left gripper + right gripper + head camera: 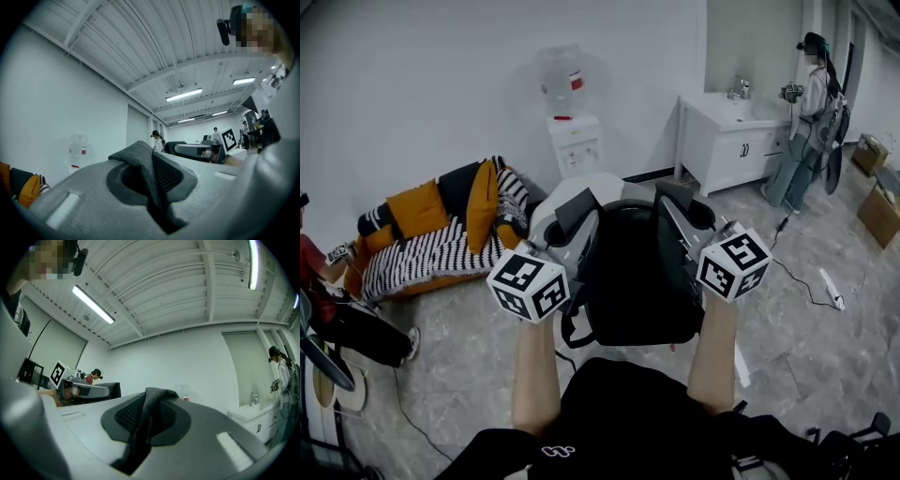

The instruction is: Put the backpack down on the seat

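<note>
Up front, blk backpack [642, 281] hangs by pinched gray straps [140, 159].

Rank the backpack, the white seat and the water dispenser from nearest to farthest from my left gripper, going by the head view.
1. backpack: clamped in the left gripper, right in front.
2. white seat: just behind the backpack.
3. water dispenser: farthest back, beyond the white seat.

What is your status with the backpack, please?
Left gripper and right gripper each shut on a strap of the backpack. Backpack held up in front, not yet set down. Nothing seen blocking; it hides what's ahead.
</note>
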`<state>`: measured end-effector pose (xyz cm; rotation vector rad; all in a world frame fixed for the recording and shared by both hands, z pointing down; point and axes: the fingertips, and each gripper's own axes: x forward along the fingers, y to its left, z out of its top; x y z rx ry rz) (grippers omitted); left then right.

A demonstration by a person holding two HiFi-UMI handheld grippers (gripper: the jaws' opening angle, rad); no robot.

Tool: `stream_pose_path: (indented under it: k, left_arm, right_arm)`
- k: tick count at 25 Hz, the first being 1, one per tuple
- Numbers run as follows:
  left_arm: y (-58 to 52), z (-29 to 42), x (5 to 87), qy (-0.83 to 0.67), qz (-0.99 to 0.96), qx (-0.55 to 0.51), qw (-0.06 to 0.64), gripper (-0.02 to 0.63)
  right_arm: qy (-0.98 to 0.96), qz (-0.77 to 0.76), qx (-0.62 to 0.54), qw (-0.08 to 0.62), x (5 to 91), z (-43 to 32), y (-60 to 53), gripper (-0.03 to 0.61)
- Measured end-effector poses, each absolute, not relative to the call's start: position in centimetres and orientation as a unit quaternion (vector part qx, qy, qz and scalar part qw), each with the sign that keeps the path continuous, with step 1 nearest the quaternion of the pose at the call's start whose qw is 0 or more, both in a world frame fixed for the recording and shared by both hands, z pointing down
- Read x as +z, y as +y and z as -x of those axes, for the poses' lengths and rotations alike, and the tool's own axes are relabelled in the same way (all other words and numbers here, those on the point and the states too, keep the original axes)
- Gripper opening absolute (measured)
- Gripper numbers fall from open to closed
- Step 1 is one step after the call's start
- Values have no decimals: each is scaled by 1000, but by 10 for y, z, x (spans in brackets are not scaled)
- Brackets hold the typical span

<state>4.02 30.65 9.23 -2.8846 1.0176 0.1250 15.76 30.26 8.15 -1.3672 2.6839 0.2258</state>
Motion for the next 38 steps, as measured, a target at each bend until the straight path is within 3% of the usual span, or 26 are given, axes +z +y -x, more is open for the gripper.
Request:
stream_pose_path:
  k: [14,38]
  left_arm:
    - [249,-14,102,348,935,47,44,32]
    - [119,11,171,378,924,24,-55,32]
  right_arm:
    - [893,440,73,61,89,-134,244,37]
    - [902,431,-21,17,162,-107,111,37]
